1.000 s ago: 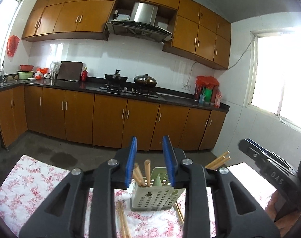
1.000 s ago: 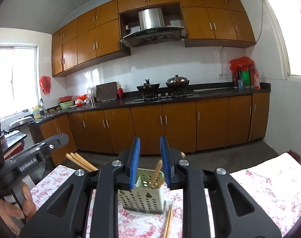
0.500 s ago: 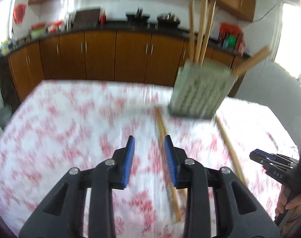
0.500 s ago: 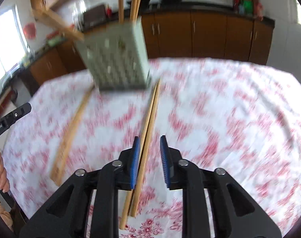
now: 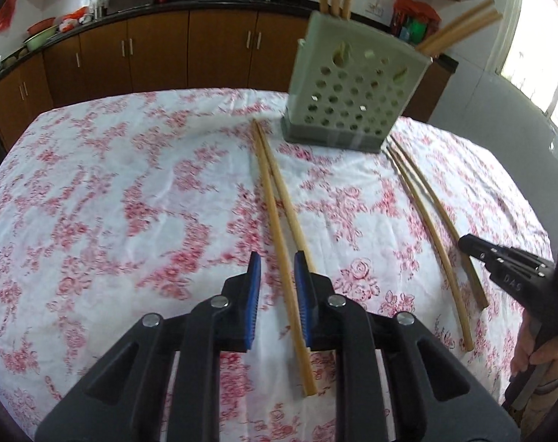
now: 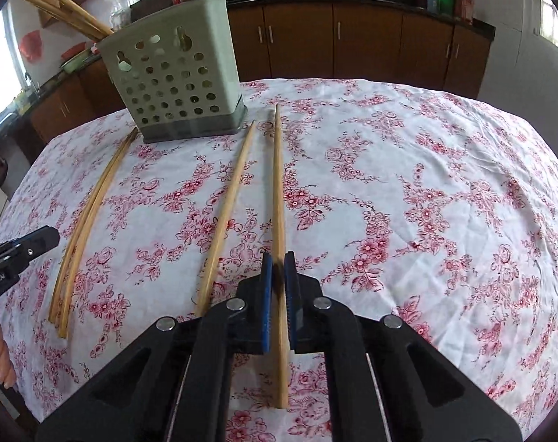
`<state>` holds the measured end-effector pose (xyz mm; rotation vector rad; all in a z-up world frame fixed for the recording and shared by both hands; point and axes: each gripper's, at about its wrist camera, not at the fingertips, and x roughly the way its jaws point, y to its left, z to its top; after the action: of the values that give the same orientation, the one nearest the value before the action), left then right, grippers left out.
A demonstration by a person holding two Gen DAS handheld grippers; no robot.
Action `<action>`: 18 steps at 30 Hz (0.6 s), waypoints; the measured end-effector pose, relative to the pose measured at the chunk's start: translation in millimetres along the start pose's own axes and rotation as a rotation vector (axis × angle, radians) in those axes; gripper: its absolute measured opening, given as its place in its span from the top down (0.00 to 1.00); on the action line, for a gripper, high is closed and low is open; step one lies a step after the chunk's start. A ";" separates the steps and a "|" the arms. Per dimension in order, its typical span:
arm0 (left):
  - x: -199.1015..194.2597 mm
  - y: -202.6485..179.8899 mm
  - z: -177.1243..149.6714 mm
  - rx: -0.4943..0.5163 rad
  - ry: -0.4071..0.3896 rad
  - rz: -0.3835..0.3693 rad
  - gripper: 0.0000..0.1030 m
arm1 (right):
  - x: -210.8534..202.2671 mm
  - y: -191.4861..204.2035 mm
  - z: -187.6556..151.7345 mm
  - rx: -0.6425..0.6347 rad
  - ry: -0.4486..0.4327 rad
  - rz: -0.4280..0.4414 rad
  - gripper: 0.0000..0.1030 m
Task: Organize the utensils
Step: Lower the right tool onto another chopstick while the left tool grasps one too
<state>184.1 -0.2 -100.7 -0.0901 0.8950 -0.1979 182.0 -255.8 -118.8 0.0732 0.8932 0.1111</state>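
A pale green perforated holder point(image 5: 352, 84) point(image 6: 172, 73) stands at the far side of the floral tablecloth point(image 5: 113, 202) with several chopsticks upright in it. My left gripper point(image 5: 276, 269) hangs low over a pair of wooden chopsticks point(image 5: 275, 213). Its jaws are closing with one stick between the blue pads, and a gap still shows on the left. My right gripper point(image 6: 278, 267) is shut on a single chopstick point(image 6: 278, 184) that points toward the holder. A second loose stick point(image 6: 229, 199) lies just left of it.
The right gripper point(image 5: 472, 246), held by a hand, shows at the right of the left wrist view by two more chopsticks point(image 5: 422, 217). The left gripper point(image 6: 47, 237) shows at the left edge of the right wrist view beside a curved pair point(image 6: 87, 221). Brown kitchen cabinets point(image 6: 371, 48) stand behind the table.
Both grippers tipped from facing the kitchen down to the tabletop and sank low. The right jaws closed on a chopstick. The left jaws narrowed around another.
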 end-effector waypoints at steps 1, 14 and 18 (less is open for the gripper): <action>3.3 -3.5 -0.8 0.007 0.011 0.003 0.81 | -0.7 -1.2 -0.9 0.000 0.001 0.002 0.93; 19.9 36.8 12.5 -0.021 0.020 0.178 0.92 | 8.7 -8.6 2.4 0.002 -0.038 -0.062 0.93; 16.8 61.1 15.0 -0.055 0.012 0.208 0.90 | 11.7 -17.9 5.8 0.030 -0.045 -0.088 0.93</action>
<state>214.1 55.9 -114.0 -0.0462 0.9152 0.0203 194.9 -272.2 -126.2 0.0637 0.8524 0.0136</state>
